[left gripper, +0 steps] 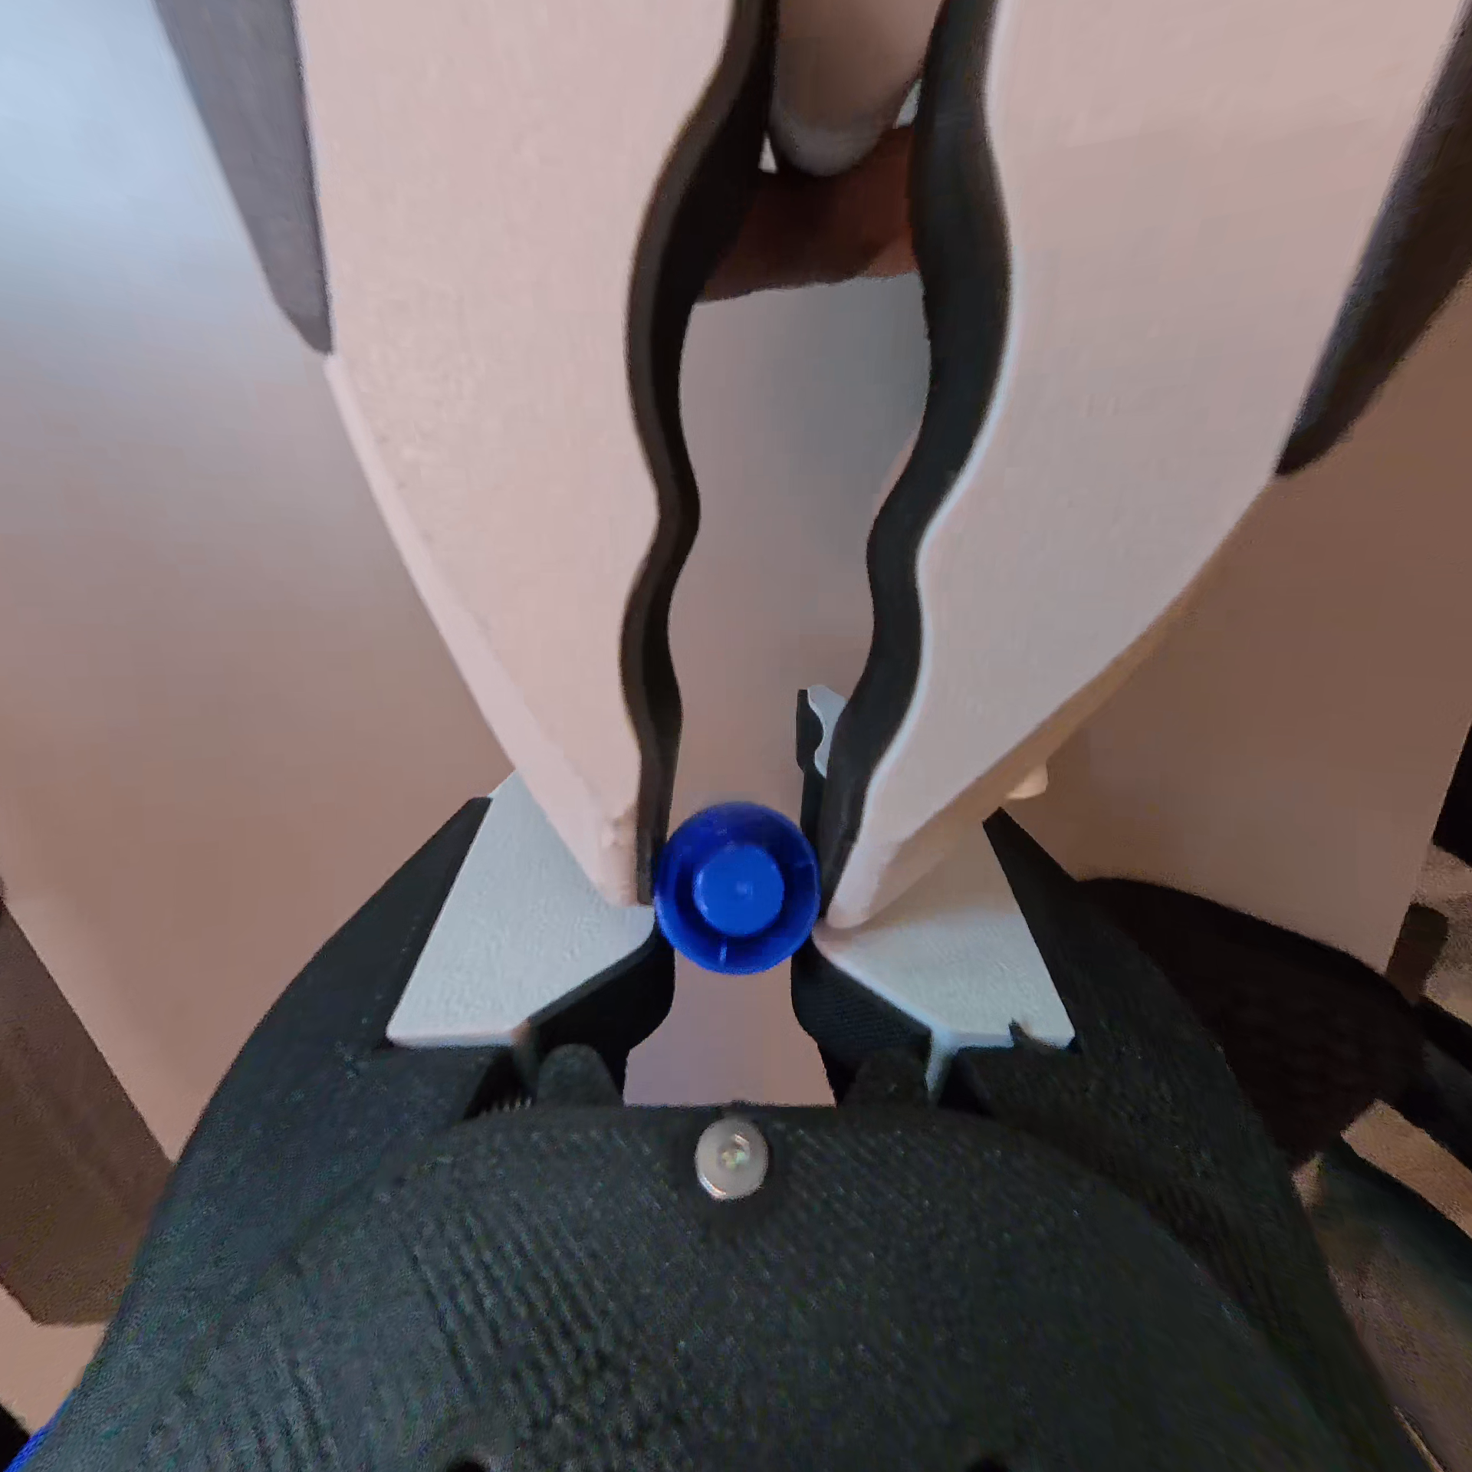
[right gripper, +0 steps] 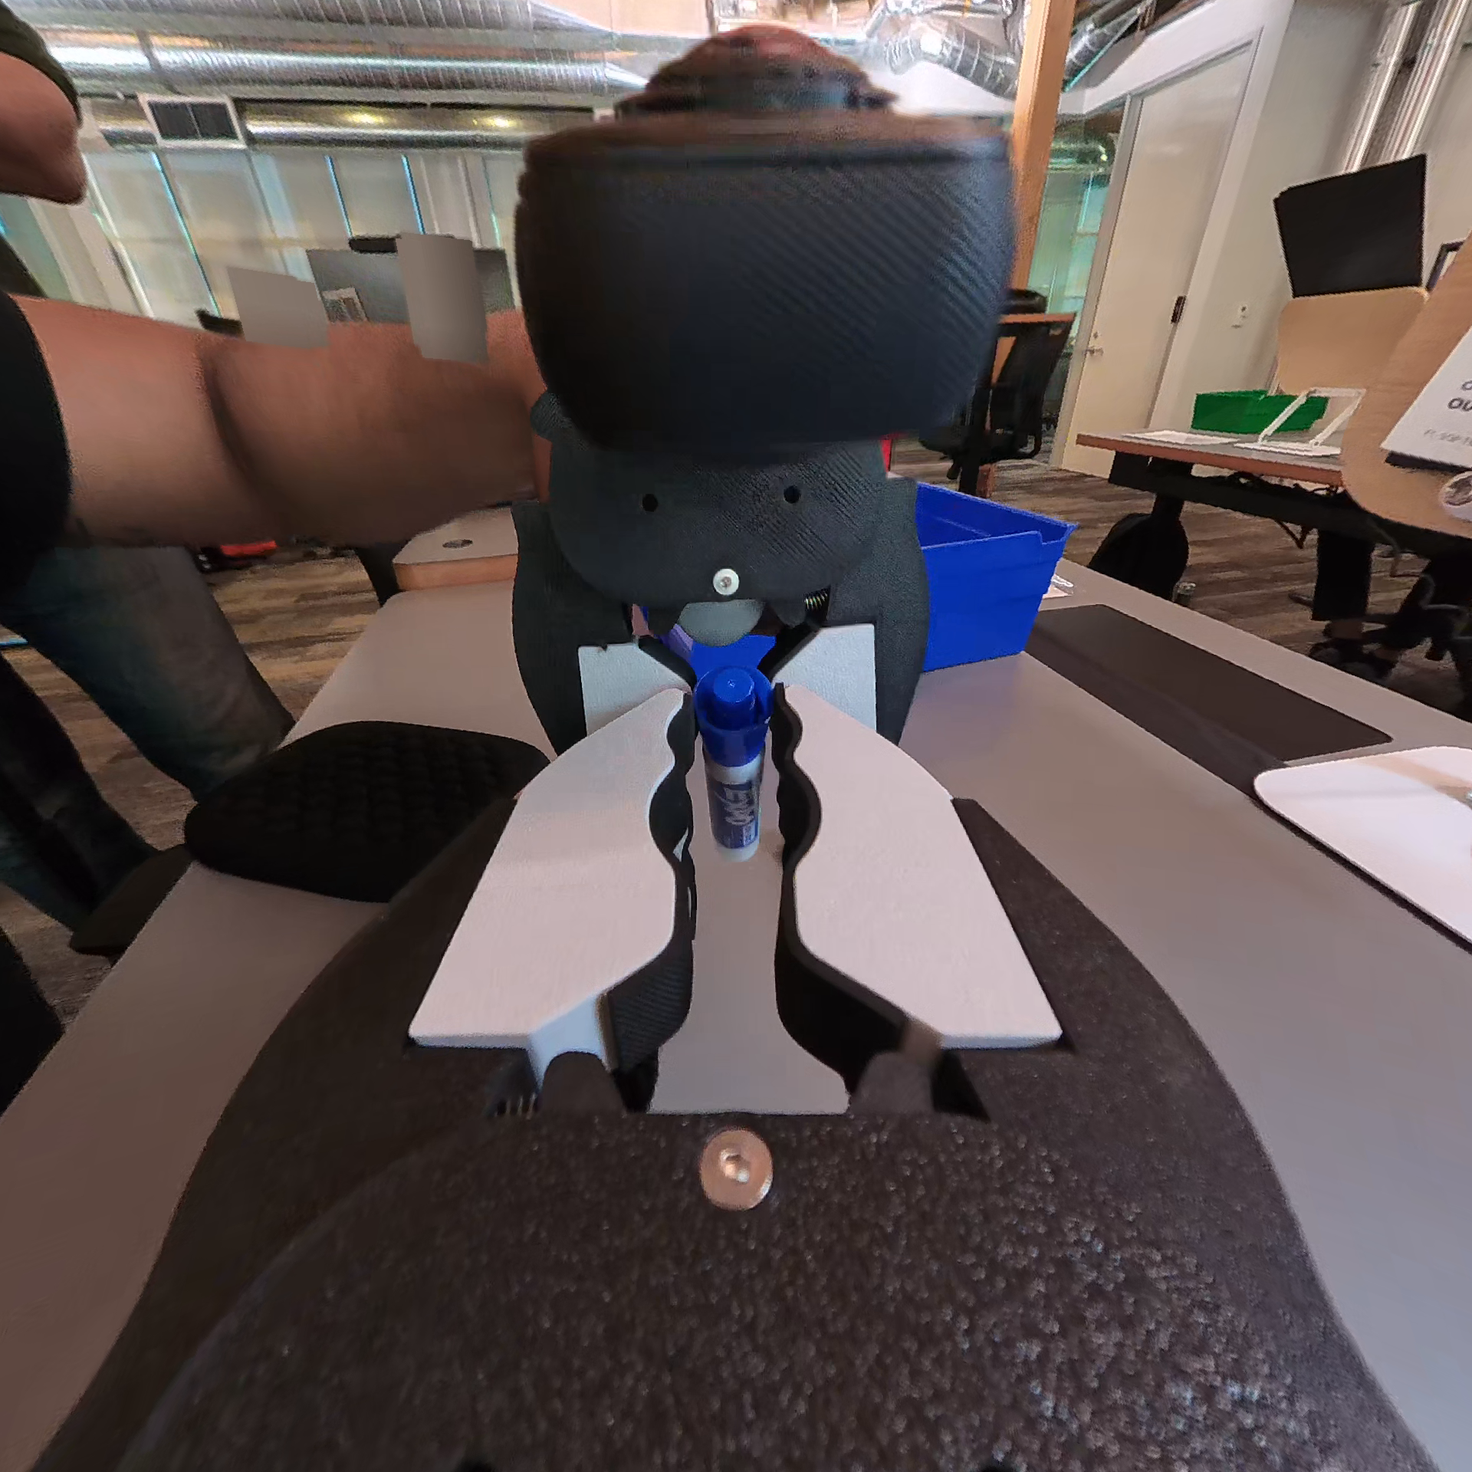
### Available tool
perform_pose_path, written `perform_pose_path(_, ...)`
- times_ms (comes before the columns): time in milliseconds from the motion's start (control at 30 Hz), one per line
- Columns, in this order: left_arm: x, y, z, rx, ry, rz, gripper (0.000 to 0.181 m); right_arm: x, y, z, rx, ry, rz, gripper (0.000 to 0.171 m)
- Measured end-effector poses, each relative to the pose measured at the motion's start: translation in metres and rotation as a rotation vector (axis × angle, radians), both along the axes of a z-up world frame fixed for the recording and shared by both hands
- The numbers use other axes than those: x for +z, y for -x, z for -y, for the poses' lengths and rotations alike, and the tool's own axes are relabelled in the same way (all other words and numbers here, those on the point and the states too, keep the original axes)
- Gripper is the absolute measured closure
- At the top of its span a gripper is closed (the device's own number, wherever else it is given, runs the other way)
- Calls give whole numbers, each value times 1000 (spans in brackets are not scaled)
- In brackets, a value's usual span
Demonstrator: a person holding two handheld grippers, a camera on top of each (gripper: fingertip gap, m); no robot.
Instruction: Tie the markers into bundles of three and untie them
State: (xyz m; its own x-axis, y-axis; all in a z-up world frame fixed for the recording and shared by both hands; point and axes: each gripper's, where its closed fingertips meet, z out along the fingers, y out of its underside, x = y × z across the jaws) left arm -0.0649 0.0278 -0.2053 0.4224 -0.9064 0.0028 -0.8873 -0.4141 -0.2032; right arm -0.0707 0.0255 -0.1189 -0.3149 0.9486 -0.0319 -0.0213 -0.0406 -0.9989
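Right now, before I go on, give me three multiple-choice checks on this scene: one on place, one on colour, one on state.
1. The bin sits: A on the floor; B on the table; C on a chair.
2. The cap of the marker is: A red; B green; C blue.
3. The marker is: A capped; B uncapped; C snapped in two.

Answers:
1 B: its base rests on the far end of the grey top.
2 C: the cap shows blue in both views.
3 A: the cap sits on the end of the barrel.
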Motion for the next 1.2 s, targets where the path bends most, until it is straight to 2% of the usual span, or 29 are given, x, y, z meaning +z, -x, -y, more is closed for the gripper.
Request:
perform_pose_path(100,8,-2,-6,0,-102,112,145,2,-8,-6,9,0,38,152)
perform_pose_path(167,15,2,-11,44,-188,234,139,-5,-16,-17,0,0,128,152)
perform_pose_path(233,25,6,-17,107,-300,411,134,-17,-25,-32,-10,0,252,152)
perform_pose_path(333,52,17,-24,208,-555,717,133,-22,-29,-63,-104,-45,328,152)
perform_pose_path(467,71,44,-28,376,-754,951,130,-30,-13,-83,-141,-79,396,152)
perform_pose_path(567,72,60,-31,442,-828,955,134,-29,2,-101,-193,-117,376,152)
perform_pose_path(767,79,88,-34,532,-1005,924,174,-38,10,-130,-252,-37,388,152)
perform_pose_path(833,80,92,-33,519,-1065,884,181,-38,10,-134,-262,-25,407,152)
perform_pose_path(967,82,99,-34,570,-1094,869,180,-38,13,-135,-262,-42,443,152)
perform_pose_path(1200,81,98,-31,599,-1002,962,151,-39,21,-135,-259,-64,500,152)
